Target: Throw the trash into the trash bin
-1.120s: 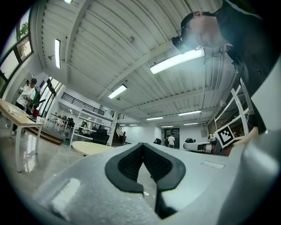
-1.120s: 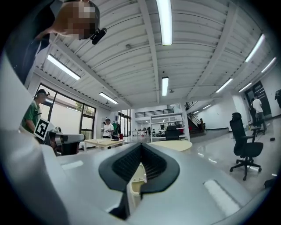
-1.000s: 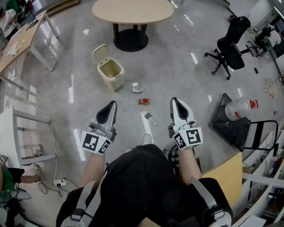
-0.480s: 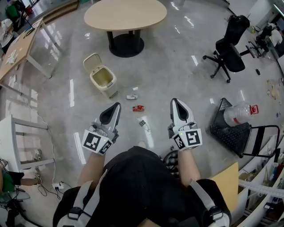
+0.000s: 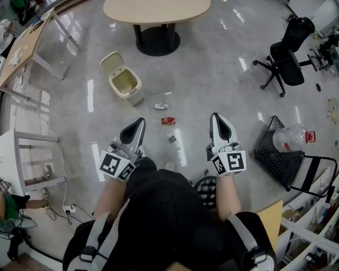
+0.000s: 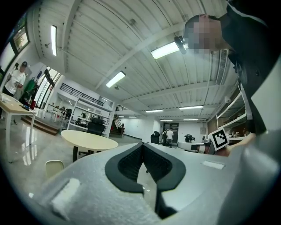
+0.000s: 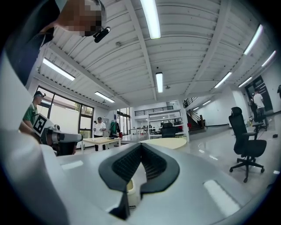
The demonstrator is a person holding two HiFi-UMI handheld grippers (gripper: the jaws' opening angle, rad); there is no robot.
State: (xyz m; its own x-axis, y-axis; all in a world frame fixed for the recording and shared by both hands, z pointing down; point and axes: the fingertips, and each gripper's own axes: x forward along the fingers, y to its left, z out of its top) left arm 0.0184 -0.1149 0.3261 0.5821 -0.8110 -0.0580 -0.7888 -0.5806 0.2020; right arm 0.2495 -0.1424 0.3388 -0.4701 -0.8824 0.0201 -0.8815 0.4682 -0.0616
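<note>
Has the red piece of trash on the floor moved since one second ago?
No. The red trash keeps its place against the trash bin: same side, same gap.

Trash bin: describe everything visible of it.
The bin is a small cream box, plastic by its look, standing upright on the glossy grey floor. Its hinged lid is swung open and leans back. The inside looks pale, and no trash shows in it. It stands near the round table. Scraps lie on the floor nearby, apart from it. Only the floor touches it.
</note>
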